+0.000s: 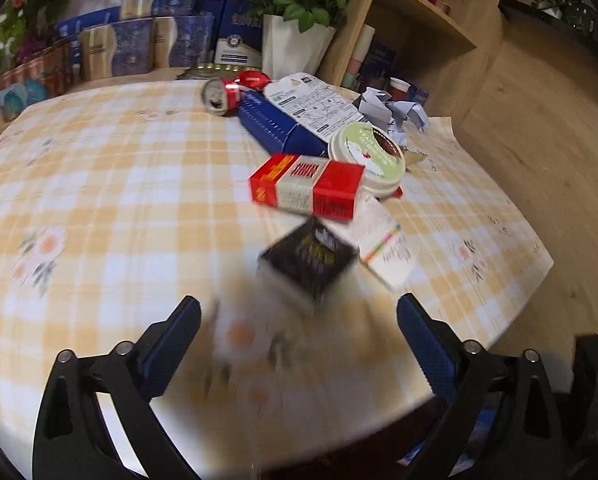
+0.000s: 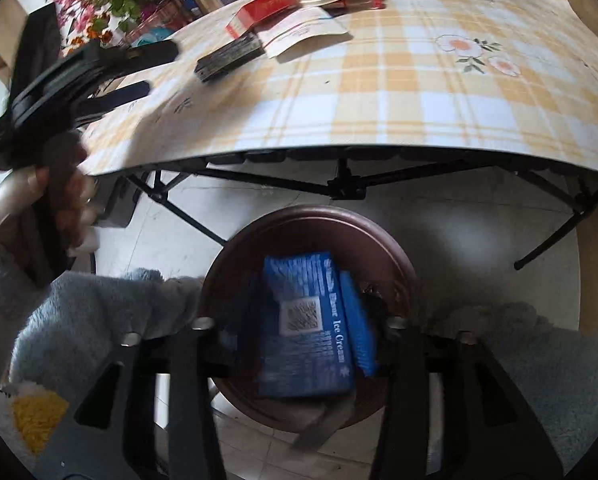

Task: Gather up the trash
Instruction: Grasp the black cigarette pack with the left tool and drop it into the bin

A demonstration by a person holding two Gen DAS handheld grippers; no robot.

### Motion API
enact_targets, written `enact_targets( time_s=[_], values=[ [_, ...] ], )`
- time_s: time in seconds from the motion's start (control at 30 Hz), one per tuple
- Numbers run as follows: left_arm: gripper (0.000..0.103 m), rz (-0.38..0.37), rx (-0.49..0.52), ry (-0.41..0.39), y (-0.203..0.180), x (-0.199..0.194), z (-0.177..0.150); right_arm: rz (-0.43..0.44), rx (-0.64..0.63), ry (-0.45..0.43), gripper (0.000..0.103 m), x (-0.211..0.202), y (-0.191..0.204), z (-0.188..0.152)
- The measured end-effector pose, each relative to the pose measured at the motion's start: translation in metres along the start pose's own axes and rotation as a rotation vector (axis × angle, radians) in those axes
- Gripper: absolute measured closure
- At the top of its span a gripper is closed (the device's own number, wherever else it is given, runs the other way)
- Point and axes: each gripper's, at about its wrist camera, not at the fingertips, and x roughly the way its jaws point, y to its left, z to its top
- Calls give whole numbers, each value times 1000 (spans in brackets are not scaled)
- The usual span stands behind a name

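In the left wrist view my left gripper (image 1: 299, 312) is open above the checked tablecloth (image 1: 119, 184), with a blurred black box (image 1: 309, 260) just ahead of its fingertips. Behind it lie a red-and-white box (image 1: 307, 190), a white card (image 1: 387, 248), a round green-lidded tub (image 1: 369, 156), a long blue box (image 1: 279, 126), a crushed can (image 1: 221, 96) and crumpled paper (image 1: 393, 110). In the right wrist view my right gripper (image 2: 299, 332) is open over a brown round bin (image 2: 311, 240) on the floor. A blue ice cream box (image 2: 307, 324) lies in the bin between the jaws, blurred.
Tins and boxes (image 1: 139, 44) and a white vase of red roses (image 1: 295, 44) stand at the table's back. A wooden shelf (image 1: 419, 28) is at the right. The right wrist view shows the folding table's legs (image 2: 347, 184), the tiled floor and my left gripper (image 2: 99, 68) over the table.
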Motion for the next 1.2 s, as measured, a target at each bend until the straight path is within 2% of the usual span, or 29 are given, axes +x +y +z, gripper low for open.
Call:
enact_targets(
  time_s=[0.07,0.17,0.2,0.23,0.27,0.3,0.37,0.5,0.57,0.7,0.8,0.83,0.9,0.93,1.03,1.1,1.2],
  values=[
    [23,-29,43,19,-5,19,11,4,8,-14,40,-3,-3,0],
    [29,-21,85,80,-8,46,20,-1,12,-28,36,-7,-4,0],
    [31,-18,96,68,-9,46,22,-1,14,-36,35,-9,-5,2],
    [40,-19,105,79,-11,49,23,-3,19,-51,35,-12,-6,3],
    [58,-13,111,86,-11,48,24,-8,29,-70,34,-17,-9,3],
    [61,-23,108,94,-11,46,23,-10,37,-82,34,-19,-10,3],
    [73,-52,101,98,-10,39,17,-13,70,-122,34,-28,-17,4],
    [75,-92,136,120,-16,15,-7,-11,172,-197,34,-44,-37,5],
    [76,-142,140,130,-23,-1,-24,-16,221,-216,34,-47,-46,4],
    [76,-240,182,172,-45,-36,-61,-28,277,-238,34,-49,-55,5],
    [74,-272,219,215,-63,-45,-81,-36,303,-246,34,-48,-59,3],
    [69,-281,231,228,-68,-45,-87,-36,307,-249,34,-48,-60,3],
    [49,-279,249,204,-75,-51,-94,-37,308,-258,34,-50,-61,0],
    [35,-271,246,182,-75,-55,-95,-40,305,-264,34,-52,-61,0],
    [29,-246,191,108,-72,-68,-91,-49,299,-280,34,-57,-60,-4],
    [26,-198,158,61,-68,-76,-87,-56,302,-281,34,-57,-61,-4],
    [15,-99,121,-1,-62,-86,-81,-61,303,-283,34,-58,-60,-4]
  ],
)
